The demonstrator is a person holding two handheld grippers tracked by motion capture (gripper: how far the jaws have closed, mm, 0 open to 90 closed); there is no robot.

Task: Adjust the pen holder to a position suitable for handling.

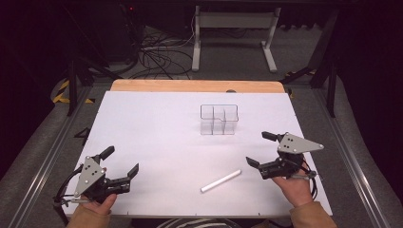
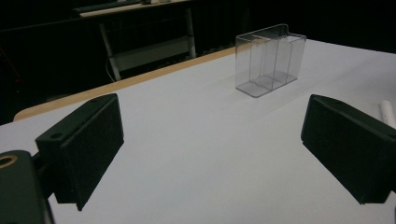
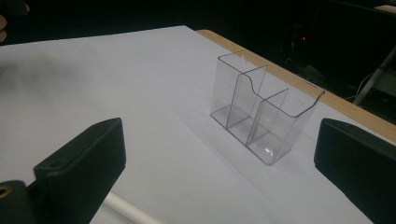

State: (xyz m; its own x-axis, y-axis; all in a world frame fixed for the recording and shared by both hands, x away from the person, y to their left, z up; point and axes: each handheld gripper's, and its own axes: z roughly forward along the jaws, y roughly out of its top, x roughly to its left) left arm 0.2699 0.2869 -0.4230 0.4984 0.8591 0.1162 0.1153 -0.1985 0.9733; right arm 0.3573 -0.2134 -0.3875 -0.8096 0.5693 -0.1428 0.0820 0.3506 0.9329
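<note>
A clear plastic organizer (image 1: 219, 119) with several compartments stands upright on the white table cover (image 1: 157, 128), a little right of centre; it looks empty (image 2: 270, 59) (image 3: 261, 109). A white stick (image 1: 220, 181) lies flat near the front edge, angled up to the right; its tip (image 2: 388, 112) peeks past one jaw and a stretch of it (image 3: 128, 211) lies below the right gripper's jaws. My left gripper (image 1: 121, 162) rests open at the front left, holding nothing (image 2: 212, 149). My right gripper (image 1: 260, 148) stands open at the front right, just right of the stick, also holding nothing (image 3: 219, 163).
The white cover leaves a strip of wooden table edge (image 1: 195, 86) bare at the back. Beyond it are a white table frame (image 1: 234, 33) and tangled cables (image 1: 159, 54) on the floor. Metal rails (image 1: 45, 156) run along both sides.
</note>
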